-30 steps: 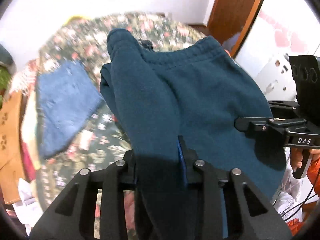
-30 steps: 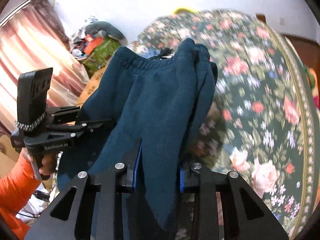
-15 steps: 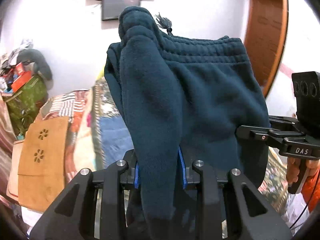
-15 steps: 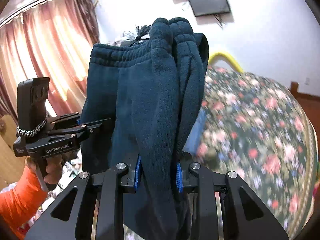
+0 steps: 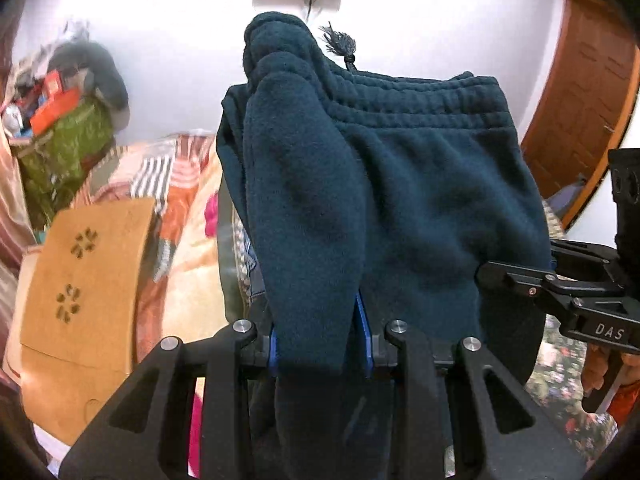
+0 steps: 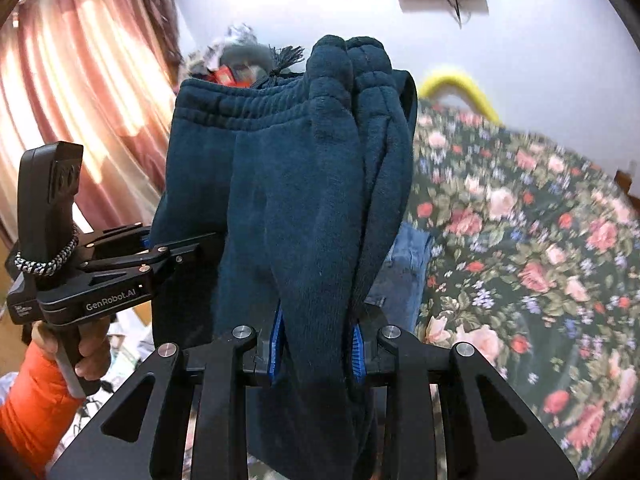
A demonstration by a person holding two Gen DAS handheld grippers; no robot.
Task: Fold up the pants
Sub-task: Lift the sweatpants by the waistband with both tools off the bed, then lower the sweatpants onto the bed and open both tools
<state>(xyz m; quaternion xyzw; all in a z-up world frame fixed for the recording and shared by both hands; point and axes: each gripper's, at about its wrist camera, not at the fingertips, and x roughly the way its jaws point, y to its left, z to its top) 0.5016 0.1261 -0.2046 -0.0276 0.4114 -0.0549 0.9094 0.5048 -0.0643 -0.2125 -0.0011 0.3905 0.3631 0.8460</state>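
Observation:
Dark teal fleece pants [image 5: 420, 200] hang folded in the air between my two grippers, waistband and drawstring tassel at the top. My left gripper [image 5: 320, 332] is shut on one bunched side of the pants. My right gripper [image 6: 316, 340] is shut on the other side of the pants [image 6: 280, 200]. Each gripper shows in the other's view, the right one [image 5: 520, 280] at the right edge, the left one [image 6: 176, 252] at the left, both clamped into the cloth.
A bed with a dark floral cover [image 6: 540, 240] lies below right. Folded blue jeans [image 6: 404, 264] lie on it behind the pants. A tan cloth [image 5: 84, 288] and striped bedding [image 5: 156, 176] are at the left. Pink curtains [image 6: 80, 80] and a wooden door [image 5: 580, 92] flank the room.
Both grippers have lifted the pants up off the bed and tilted upward, so the wall and screen now show behind them. The grips on the cloth are unchanged.

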